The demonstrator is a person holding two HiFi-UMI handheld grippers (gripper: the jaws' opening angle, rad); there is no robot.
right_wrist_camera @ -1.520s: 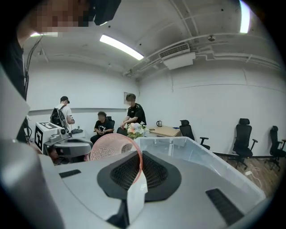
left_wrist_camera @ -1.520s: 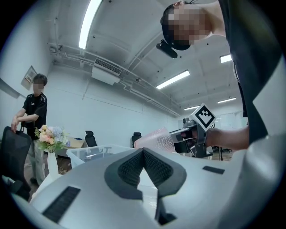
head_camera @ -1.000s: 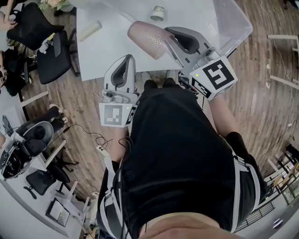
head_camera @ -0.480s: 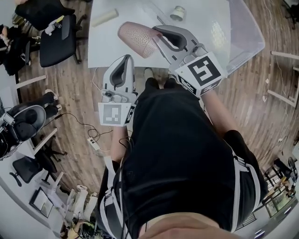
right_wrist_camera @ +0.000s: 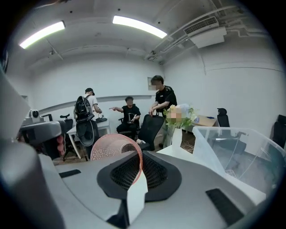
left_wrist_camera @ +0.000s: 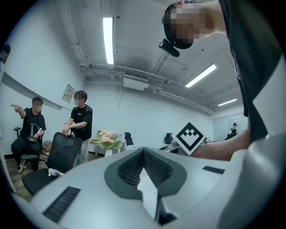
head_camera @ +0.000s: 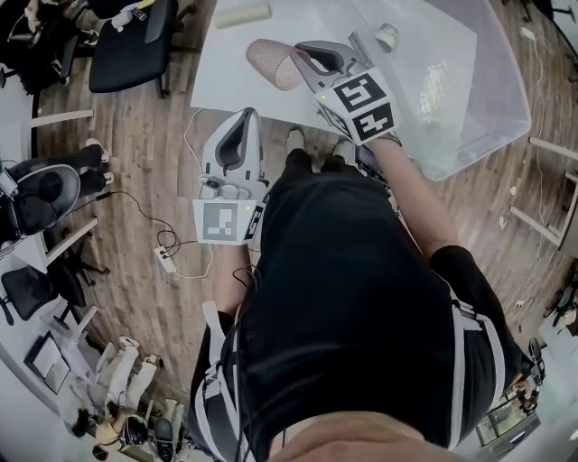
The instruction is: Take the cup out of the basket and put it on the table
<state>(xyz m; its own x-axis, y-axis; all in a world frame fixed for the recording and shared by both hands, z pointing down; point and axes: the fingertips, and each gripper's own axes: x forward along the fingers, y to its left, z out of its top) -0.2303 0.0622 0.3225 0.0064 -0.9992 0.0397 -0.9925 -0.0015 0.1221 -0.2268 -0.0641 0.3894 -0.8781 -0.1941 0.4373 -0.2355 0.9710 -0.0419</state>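
Observation:
A pink speckled cup [head_camera: 274,63] hangs on its side over the white table [head_camera: 226,81], near its front edge. My right gripper [head_camera: 302,56] is shut on the cup's rim. In the right gripper view the rim [right_wrist_camera: 134,156] sits pinched between the dark pads of the right gripper [right_wrist_camera: 139,157], with the cup body [right_wrist_camera: 109,147] to the left. The clear plastic basket [head_camera: 488,81] stands on the table to the right. My left gripper [head_camera: 246,117] is shut and empty, held over the floor just short of the table; the left gripper [left_wrist_camera: 143,154] points level into the room.
On the table lie a small jar [head_camera: 386,36] and a pale roll [head_camera: 242,13]; a vase of flowers [right_wrist_camera: 177,129] stands there too. A black office chair [head_camera: 135,45] is at the table's left. Several people [right_wrist_camera: 129,112] are further back. A cable [head_camera: 176,262] lies on the wooden floor.
My right gripper has carried the cup lower and further out over the table, away from the clear basket. The left gripper has shifted along with my body, still shut and empty.

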